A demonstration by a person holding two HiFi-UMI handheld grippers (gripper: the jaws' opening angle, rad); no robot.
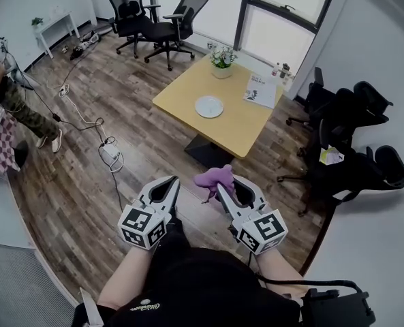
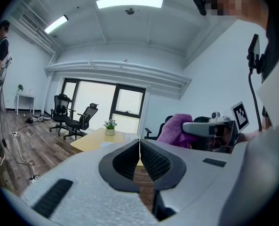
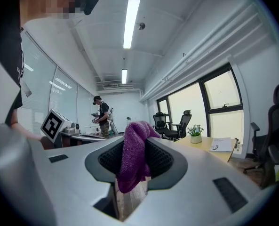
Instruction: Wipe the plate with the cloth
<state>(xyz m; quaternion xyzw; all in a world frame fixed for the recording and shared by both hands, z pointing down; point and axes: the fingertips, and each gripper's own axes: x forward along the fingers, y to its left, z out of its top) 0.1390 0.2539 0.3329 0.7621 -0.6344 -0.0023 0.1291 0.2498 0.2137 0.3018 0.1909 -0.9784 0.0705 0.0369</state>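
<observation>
A white plate (image 1: 209, 106) lies on the yellow table (image 1: 188, 90), well ahead of both grippers. The purple cloth (image 1: 213, 178) hangs from my right gripper (image 1: 223, 186), which is shut on it; in the right gripper view the cloth (image 3: 132, 155) drapes between the dark pads. My left gripper (image 1: 172, 188) is held beside it, left of the cloth, shut with nothing between its jaws; its pads (image 2: 130, 161) meet in the left gripper view. From there the cloth (image 2: 174, 130) shows at the right and the table (image 2: 99, 139) far ahead.
A small potted plant (image 1: 222, 58) and a booklet (image 1: 259, 90) stand on the table's far side. Office chairs (image 1: 159, 20) are beyond it, more chairs (image 1: 355, 131) at the right. Cables and a power strip (image 1: 110, 152) lie on the wooden floor. A person (image 1: 11, 97) stands at the left.
</observation>
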